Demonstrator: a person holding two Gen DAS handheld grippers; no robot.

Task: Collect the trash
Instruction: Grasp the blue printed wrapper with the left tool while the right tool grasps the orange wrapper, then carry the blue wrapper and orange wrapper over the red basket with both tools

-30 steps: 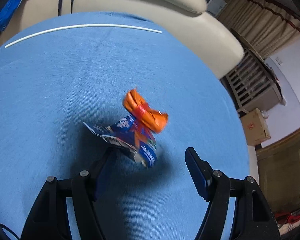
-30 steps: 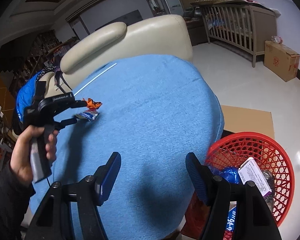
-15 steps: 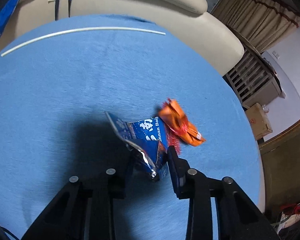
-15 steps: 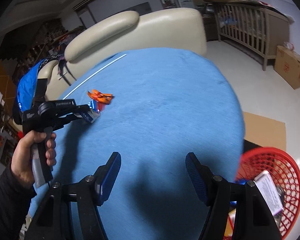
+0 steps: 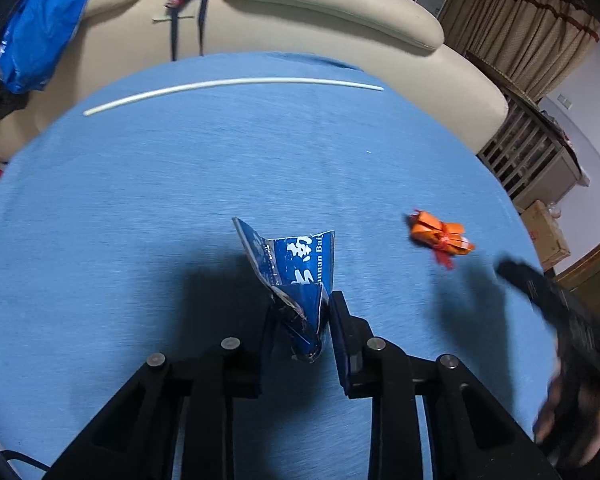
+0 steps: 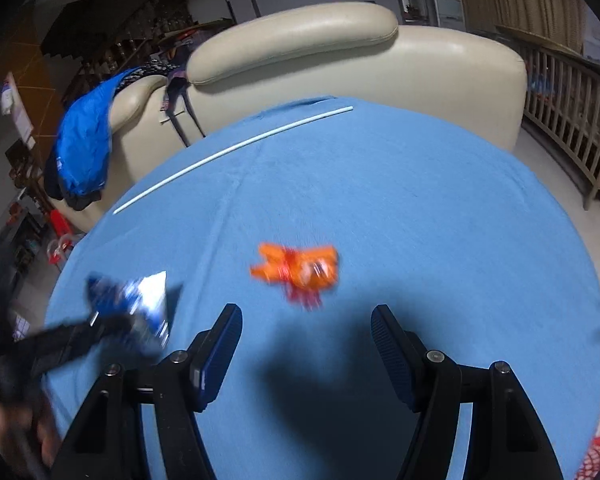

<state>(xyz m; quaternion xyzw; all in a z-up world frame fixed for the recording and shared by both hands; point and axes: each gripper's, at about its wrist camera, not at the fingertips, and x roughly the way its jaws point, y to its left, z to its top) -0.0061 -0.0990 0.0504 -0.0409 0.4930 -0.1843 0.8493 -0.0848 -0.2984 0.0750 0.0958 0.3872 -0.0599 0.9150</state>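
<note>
Jaws: left gripper (image 5: 300,322) clamped on blue wrapper (image 5: 296,264), held over the blue counter (image 5: 180,184); right gripper (image 6: 306,344) half-wide, empty, orange wrapper (image 6: 300,266) lying just ahead. Advice: straddle the orange wrapper squarely, then close. Red bin (image 6: 598,456) cut off at the frame edge; wrappers blurred.

Blue wrapper (image 5: 300,264), orange wrapper (image 5: 440,234)
</note>
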